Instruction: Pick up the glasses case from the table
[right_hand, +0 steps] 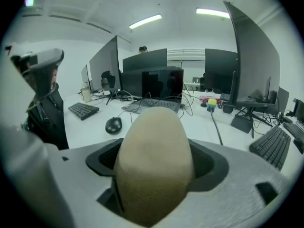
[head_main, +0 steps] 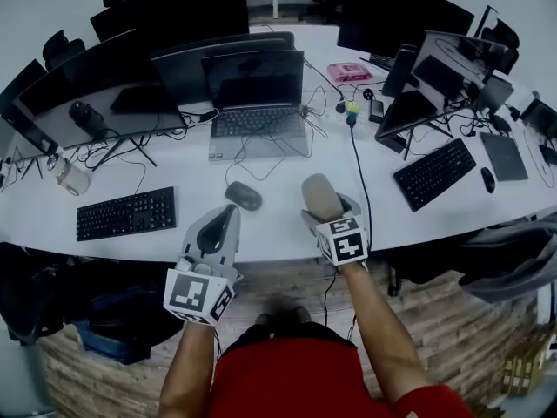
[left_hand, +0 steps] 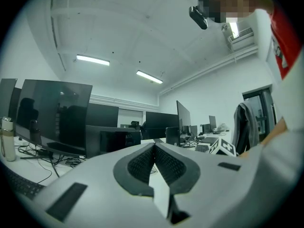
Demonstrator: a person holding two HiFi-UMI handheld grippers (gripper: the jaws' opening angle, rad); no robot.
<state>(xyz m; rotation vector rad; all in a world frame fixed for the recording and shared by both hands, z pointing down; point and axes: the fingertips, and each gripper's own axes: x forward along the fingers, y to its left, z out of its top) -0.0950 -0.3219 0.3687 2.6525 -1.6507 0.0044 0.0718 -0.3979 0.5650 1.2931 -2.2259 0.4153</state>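
The glasses case (head_main: 320, 197) is a beige, rounded oblong, held up just over the near edge of the white table (head_main: 270, 233). My right gripper (head_main: 325, 209) is shut on it, and the case's far end sticks out past the jaws. In the right gripper view the glasses case (right_hand: 154, 160) fills the space between the dark pads (right_hand: 102, 160) of the right gripper (right_hand: 154, 148). My left gripper (head_main: 218, 231) hovers at the table's near edge, left of the case. In its own view the left gripper (left_hand: 154, 148) is shut, with its tips meeting on nothing.
A black mouse (head_main: 244, 196) lies on the table just beyond the grippers. A black keyboard (head_main: 126, 213) is at the left, a laptop (head_main: 256, 103) behind, another keyboard (head_main: 435, 173) at the right. Monitors line the back. A dark cable (head_main: 359, 172) runs past the case.
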